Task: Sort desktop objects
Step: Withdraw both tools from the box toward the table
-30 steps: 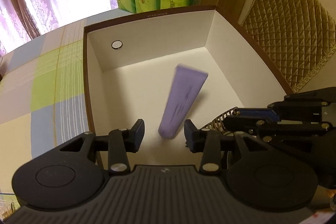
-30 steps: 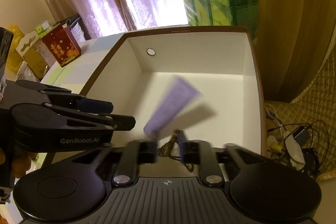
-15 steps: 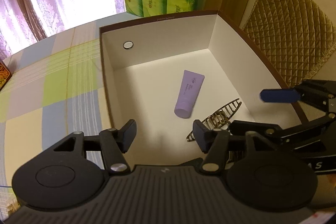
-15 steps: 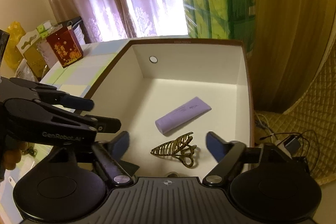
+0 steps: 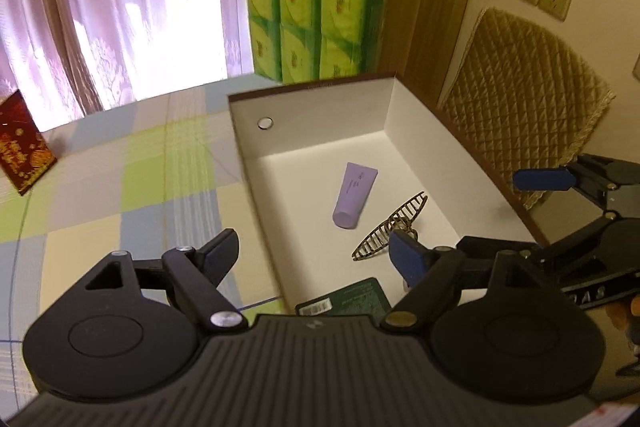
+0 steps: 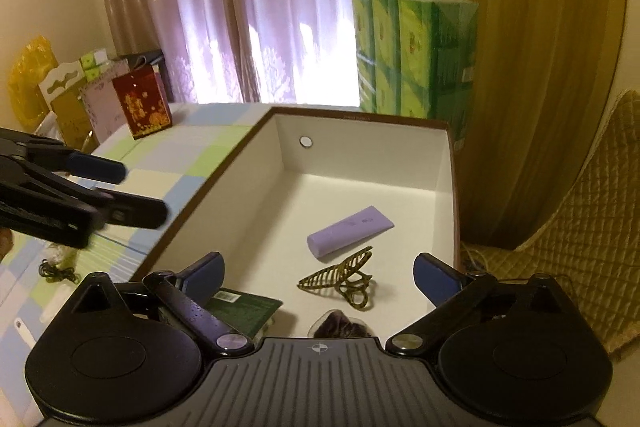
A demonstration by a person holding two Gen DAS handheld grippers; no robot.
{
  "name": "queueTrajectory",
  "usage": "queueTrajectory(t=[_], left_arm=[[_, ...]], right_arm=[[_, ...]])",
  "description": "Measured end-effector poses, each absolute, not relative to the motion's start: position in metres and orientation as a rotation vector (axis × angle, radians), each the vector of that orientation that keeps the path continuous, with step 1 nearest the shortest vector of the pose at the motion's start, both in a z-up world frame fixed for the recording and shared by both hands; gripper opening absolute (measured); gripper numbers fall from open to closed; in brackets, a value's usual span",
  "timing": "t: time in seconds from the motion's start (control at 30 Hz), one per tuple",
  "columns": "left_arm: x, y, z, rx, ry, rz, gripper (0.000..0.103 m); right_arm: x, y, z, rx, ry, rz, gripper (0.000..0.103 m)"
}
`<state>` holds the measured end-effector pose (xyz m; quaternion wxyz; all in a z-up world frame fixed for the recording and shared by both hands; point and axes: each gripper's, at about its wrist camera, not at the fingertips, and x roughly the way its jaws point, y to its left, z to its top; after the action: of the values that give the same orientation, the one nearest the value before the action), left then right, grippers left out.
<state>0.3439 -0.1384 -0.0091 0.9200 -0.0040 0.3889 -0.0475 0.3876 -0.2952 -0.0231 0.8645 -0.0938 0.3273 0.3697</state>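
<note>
A white box with a brown rim (image 5: 320, 123) (image 6: 360, 147) holds a purple tube (image 5: 354, 195) (image 6: 350, 233), lying flat. A gold hair claw (image 5: 388, 233) (image 6: 340, 277) lies just in front of it. My left gripper (image 5: 314, 251) hovers above the box's near left wall; its jaws are opening with nothing between them. My right gripper (image 6: 320, 273) hangs over the box's near end, jaws opening wide and gripping nothing. A dark green packet (image 5: 348, 301) (image 6: 244, 309) and a dark purple fabric item (image 6: 340, 329) lie at the box's near edge.
Green tissue packs (image 5: 316, 23) (image 6: 412, 59) stand behind the box. A red gift bag (image 5: 20, 155) (image 6: 142, 103) sits far left on the checked tablecloth (image 5: 120, 187). A quilted chair back (image 5: 520, 87) is on the right. Small cords (image 6: 56, 271) lie on the cloth.
The tube fell from the left jaws and now lies still in the box. The hair claw left the right jaws. Both grippers opened wider and drew back upward.
</note>
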Motion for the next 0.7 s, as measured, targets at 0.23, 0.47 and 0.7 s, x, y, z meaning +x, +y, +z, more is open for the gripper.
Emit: queueTrajectory(t=[0.23, 0.47, 0.7], left_arm=[[0.277, -0.093, 0.004, -0.055, 0.750, -0.040, 0.079], [0.197, -0.036, -0.011, -0.081, 0.801, 0.087, 0.079], [0.130, 0.016, -0.045, -0.137, 0.907, 0.212, 0.079]], right_arm=[[0.337, -0.300, -0.013, -0.160, 0.610, 0.808, 0.099], [0.277, -0.284, -0.014, -0.148, 0.594, 0.900, 0.099], [0.219, -0.237, -0.047, -0.232, 0.680, 1.022, 0.098]])
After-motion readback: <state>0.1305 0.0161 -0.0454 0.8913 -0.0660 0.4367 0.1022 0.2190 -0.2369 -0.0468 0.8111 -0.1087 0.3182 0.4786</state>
